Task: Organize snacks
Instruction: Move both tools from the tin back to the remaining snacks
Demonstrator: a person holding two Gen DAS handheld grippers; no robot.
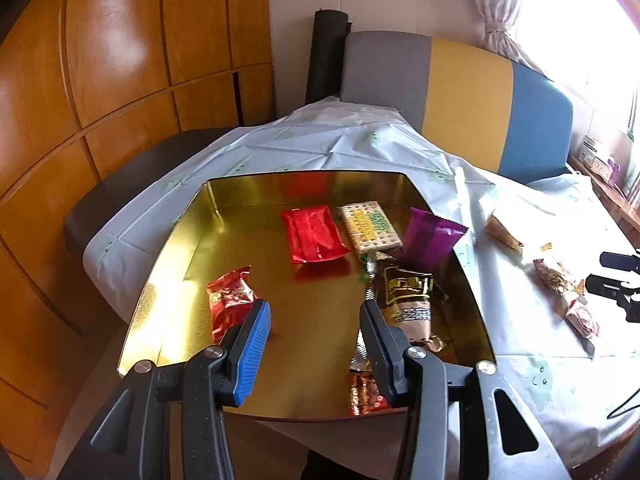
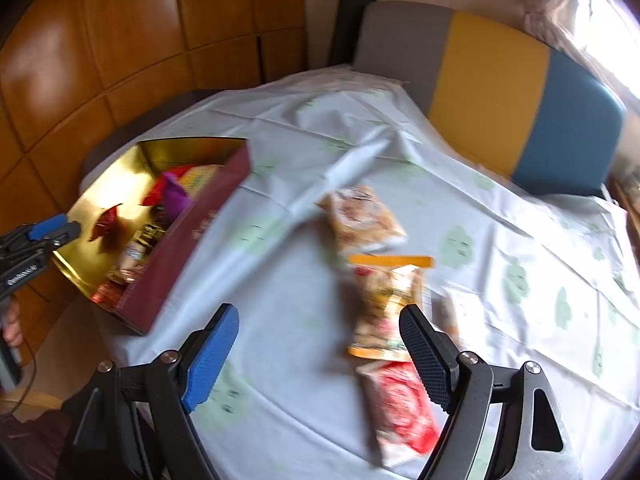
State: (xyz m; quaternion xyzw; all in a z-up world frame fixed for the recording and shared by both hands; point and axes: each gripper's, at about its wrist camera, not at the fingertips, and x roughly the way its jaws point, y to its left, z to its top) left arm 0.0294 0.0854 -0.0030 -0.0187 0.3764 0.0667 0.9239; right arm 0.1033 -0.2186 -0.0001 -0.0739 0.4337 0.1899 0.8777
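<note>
Both grippers' jaws gape empty: left gripper (image 1: pixel 314 312) over the gold tin (image 1: pixel 168 236), right gripper (image 2: pixel 320 336) beside loose packets (image 2: pixel 384 312); slippery wrappers might skid off the table (image 2: pixel 288 264).

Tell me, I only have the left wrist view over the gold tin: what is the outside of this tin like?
Observer: The tin has a dark maroon outer wall, seen from the right wrist view.
Operator: How many packets are left out on the tablecloth?
Observer: At least three: a pale beige one, an orange-topped one and a red and white one.
Operator: Is the right hand-held gripper carrying anything?
Observer: No, the right hand-held gripper is open and empty above the cloth, with the red and white packet near its black finger.
</note>
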